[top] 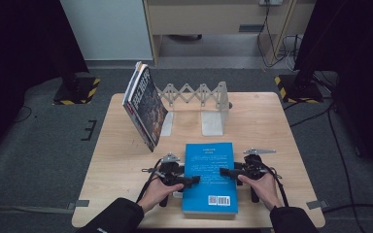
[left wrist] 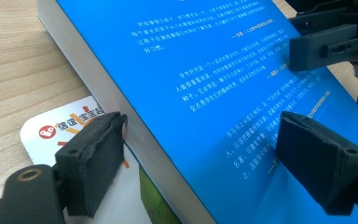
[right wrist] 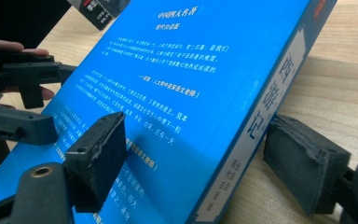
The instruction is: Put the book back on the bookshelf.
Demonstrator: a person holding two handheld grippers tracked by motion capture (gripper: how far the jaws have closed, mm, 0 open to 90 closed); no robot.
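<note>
Blue book [top: 209,177], wooden table [top: 272,126], grey carpet [top: 39,150]

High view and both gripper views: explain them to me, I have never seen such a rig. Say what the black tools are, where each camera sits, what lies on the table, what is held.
There is no robot: a person holds a two-jaw gripper in each hand. The high view looks down from above the person's side; the left gripper is at its left, the right gripper at its right. The other two pictures come from cameras riding on each gripper, looking along its black padded jaws. On the wooden table a blue book lies flat, and behind it books lean at the end of a grey folding rack. Each gripper straddles one long edge of the blue book. The left pads appear pressed on it; the right I cannot tell.
</note>
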